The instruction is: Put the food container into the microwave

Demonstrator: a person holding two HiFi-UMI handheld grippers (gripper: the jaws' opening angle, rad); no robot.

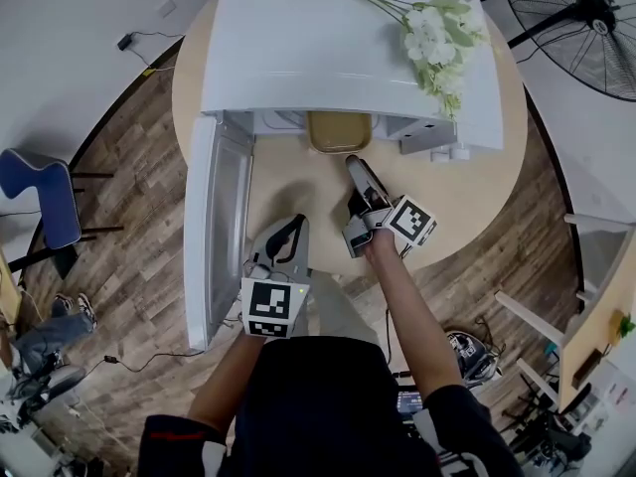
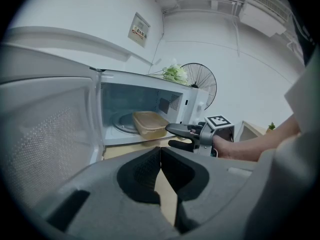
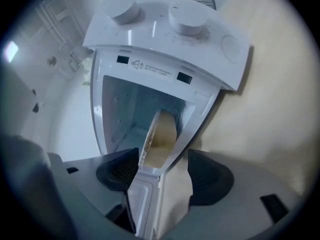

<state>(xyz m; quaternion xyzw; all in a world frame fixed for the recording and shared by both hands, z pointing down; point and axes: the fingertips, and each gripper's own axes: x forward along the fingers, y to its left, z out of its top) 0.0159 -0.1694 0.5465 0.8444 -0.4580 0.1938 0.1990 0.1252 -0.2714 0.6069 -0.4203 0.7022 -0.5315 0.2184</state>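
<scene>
The tan, clear food container (image 1: pixel 338 132) sits inside the open white microwave (image 1: pixel 348 48), at the front of its cavity; it also shows as the container (image 2: pixel 148 123) on the turntable. My right gripper (image 1: pixel 355 167) is just outside the opening and points at the container (image 3: pixel 161 136). It stands open with nothing between its fingers. From the side, the right gripper (image 2: pixel 182 136) shows its two fingers apart. My left gripper (image 1: pixel 288 229) hangs back near the table's front edge, by the open door (image 1: pixel 214 227). Its pads meet at the tips and hold nothing.
The microwave door (image 2: pixel 45 134) swings out to the left, close to my left gripper (image 2: pixel 160 154). Artificial white flowers (image 1: pixel 437 38) lie on the microwave's top. The round wooden table (image 1: pixel 467 187) shows bare on the right. A floor fan (image 1: pixel 586 18) and a blue chair (image 1: pixel 45 197) stand beyond the table.
</scene>
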